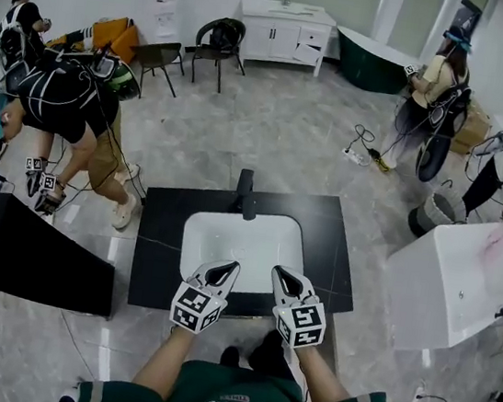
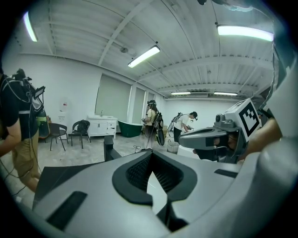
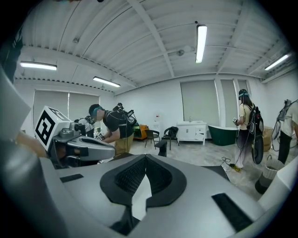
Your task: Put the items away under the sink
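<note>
Both pairs of jaws are closed tip to tip with nothing between them; the left gripper (image 1: 227, 267) and the right gripper (image 1: 281, 273) are held side by side, near each other but not touching, over the near rim of the white sink basin (image 1: 245, 232); in each gripper view the dark pads meet at the tips and only the pale basin shows through the gap behind them.

The basin sits in a black countertop (image 1: 158, 257) with a black faucet (image 1: 245, 193) upright at its far edge; the counter and the bowl both show no loose item, and neither gripper carries one.

The items the task speaks of are in none of the three views; the space under the sink (the place they belong) is hidden below the countertop and behind the person's own arms and body, so I cannot tell whether anything lies in there or whether a door stands open.

My judgement: with both grippers empty and nothing waiting on top, this is either the very start or the close of the job; the pictures do not settle which. If anything is left to do, it would begin with finding an item and opening the jaws for it.
</note>
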`<state>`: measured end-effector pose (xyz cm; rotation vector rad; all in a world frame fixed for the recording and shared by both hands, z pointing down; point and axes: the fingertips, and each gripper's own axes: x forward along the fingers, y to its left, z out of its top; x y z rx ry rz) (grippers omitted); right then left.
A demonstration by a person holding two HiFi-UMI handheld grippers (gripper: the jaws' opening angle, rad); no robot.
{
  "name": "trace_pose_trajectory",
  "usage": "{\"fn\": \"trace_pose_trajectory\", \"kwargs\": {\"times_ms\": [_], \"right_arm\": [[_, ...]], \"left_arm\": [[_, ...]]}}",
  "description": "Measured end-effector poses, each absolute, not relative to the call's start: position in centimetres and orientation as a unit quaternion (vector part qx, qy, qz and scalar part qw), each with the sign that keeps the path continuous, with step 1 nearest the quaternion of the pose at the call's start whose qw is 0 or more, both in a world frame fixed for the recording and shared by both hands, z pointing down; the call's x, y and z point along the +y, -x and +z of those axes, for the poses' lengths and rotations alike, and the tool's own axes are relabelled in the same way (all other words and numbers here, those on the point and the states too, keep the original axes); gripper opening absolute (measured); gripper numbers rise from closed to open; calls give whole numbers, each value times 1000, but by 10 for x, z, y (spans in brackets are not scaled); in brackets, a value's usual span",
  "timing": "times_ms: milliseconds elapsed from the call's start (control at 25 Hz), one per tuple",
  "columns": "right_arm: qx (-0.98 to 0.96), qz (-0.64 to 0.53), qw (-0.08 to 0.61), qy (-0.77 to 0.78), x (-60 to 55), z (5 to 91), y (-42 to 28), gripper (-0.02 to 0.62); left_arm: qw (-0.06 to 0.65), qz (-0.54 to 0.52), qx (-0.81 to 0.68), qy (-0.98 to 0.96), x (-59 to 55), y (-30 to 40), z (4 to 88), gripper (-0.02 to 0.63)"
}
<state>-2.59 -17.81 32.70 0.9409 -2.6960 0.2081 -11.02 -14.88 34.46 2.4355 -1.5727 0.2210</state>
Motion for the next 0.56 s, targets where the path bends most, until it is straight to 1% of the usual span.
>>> {"fn": "trace_pose_trajectory", "kwargs": {"times_ms": [280,560], "right_arm": [[-936,64,143,-315,-171,319,31,41],[-938,52,128,-318,-158,313,34,41]], "left_arm": [[115,70,-538,-832,-147,107,334,9],[126,74,-533,-833,-137,108,343,9]]}}
